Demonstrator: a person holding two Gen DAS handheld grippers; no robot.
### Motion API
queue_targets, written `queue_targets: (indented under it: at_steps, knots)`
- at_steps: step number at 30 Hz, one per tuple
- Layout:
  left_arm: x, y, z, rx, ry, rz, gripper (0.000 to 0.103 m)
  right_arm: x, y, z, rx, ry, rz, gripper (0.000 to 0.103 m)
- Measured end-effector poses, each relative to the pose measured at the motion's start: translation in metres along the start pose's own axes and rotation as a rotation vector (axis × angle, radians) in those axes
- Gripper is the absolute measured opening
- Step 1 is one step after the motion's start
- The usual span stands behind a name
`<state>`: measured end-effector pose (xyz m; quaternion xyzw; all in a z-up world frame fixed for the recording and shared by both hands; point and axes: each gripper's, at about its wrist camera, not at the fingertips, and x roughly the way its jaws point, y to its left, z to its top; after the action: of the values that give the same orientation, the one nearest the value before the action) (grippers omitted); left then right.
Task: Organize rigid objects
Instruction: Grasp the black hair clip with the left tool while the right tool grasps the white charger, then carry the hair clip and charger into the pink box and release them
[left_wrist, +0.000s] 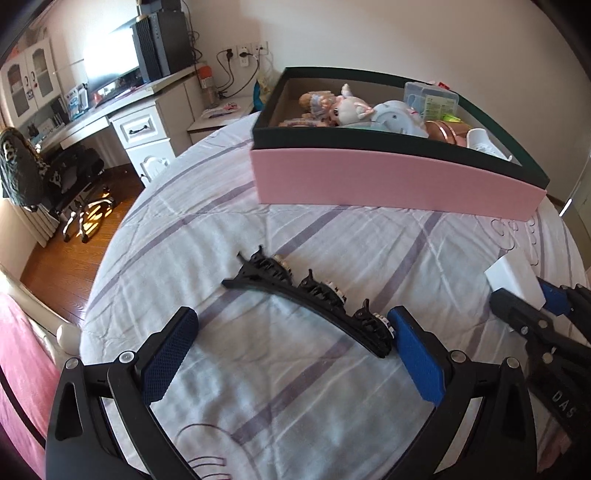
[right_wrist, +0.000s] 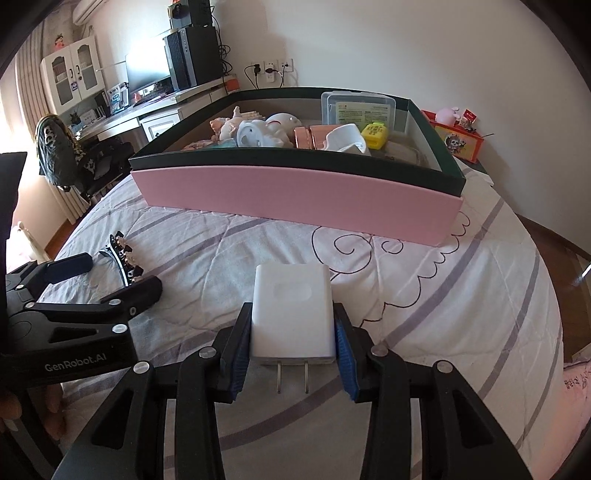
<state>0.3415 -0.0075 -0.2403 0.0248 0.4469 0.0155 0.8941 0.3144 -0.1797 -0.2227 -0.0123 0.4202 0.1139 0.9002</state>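
Observation:
My right gripper (right_wrist: 291, 325) is shut on a white plug adapter (right_wrist: 291, 310), prongs toward the camera, low over the bed; the adapter also shows in the left wrist view (left_wrist: 515, 282). My left gripper (left_wrist: 291, 328) is open around a black hair clip with small claw clips (left_wrist: 314, 299) that lies on the bedsheet; its right finger (left_wrist: 417, 354) touches the clip's near end. In the right wrist view the clip (right_wrist: 123, 262) lies between the left gripper's fingers. A pink box with a dark rim (right_wrist: 295, 199) stands farther back on the bed, also in the left wrist view (left_wrist: 388, 177).
The box holds dolls (left_wrist: 347, 107), a clear plastic case (right_wrist: 358, 109), a yellow item (right_wrist: 375, 134) and other toys. A desk with monitor (left_wrist: 110, 59) and a chair (left_wrist: 44, 173) stand left. An orange tin (right_wrist: 460, 142) sits behind the box. The bed edge drops off left.

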Motion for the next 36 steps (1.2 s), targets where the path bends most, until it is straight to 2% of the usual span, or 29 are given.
queue_targets:
  at_steps: [5, 7, 9, 12, 13, 15, 16, 17, 25, 30, 36]
  knots:
    - [-0.005, 0.034, -0.010, -0.105, -0.013, 0.060, 0.103, 0.000, 0.002, -0.001, -0.002, -0.004, 0.004, 0.041]
    - [-0.001, 0.037, -0.007, -0.119, -0.008, 0.046, 0.103, 0.001, 0.002, -0.001, -0.005, -0.001, 0.000, 0.041]
    - [0.004, 0.031, -0.002, -0.096, -0.014, 0.033, 0.097, 0.002, 0.002, 0.000, -0.004, -0.001, 0.000, 0.041]
    - [0.007, 0.022, 0.005, -0.055, -0.023, -0.007, 0.074, 0.005, 0.002, 0.001, -0.007, 0.010, -0.004, 0.041]
    - [0.006, 0.020, 0.006, -0.050, -0.028, -0.022, 0.060, 0.006, 0.004, 0.001, -0.018, 0.015, -0.011, 0.041]
    - [0.002, 0.016, 0.005, -0.030, -0.042, -0.046, 0.038, 0.007, 0.007, 0.002, -0.033, 0.016, -0.026, 0.041]
    - [0.000, 0.015, 0.005, -0.024, -0.049, -0.064, 0.023, 0.007, 0.007, 0.002, -0.038, 0.016, -0.031, 0.041]
    - [-0.002, 0.014, 0.003, -0.016, -0.052, -0.077, 0.019, 0.007, 0.008, 0.002, -0.042, 0.015, -0.033, 0.041]
    - [-0.033, 0.004, -0.013, 0.046, -0.121, -0.085, 0.019, -0.006, 0.009, -0.003, -0.043, -0.038, 0.028, 0.041]
    - [-0.063, -0.003, -0.022, 0.068, -0.184, -0.100, 0.019, -0.042, 0.011, -0.013, 0.004, -0.156, 0.035, 0.041]
    - [-0.115, -0.013, -0.025, 0.083, -0.297, -0.119, 0.019, -0.099, 0.031, -0.023, -0.013, -0.303, 0.004, 0.041]
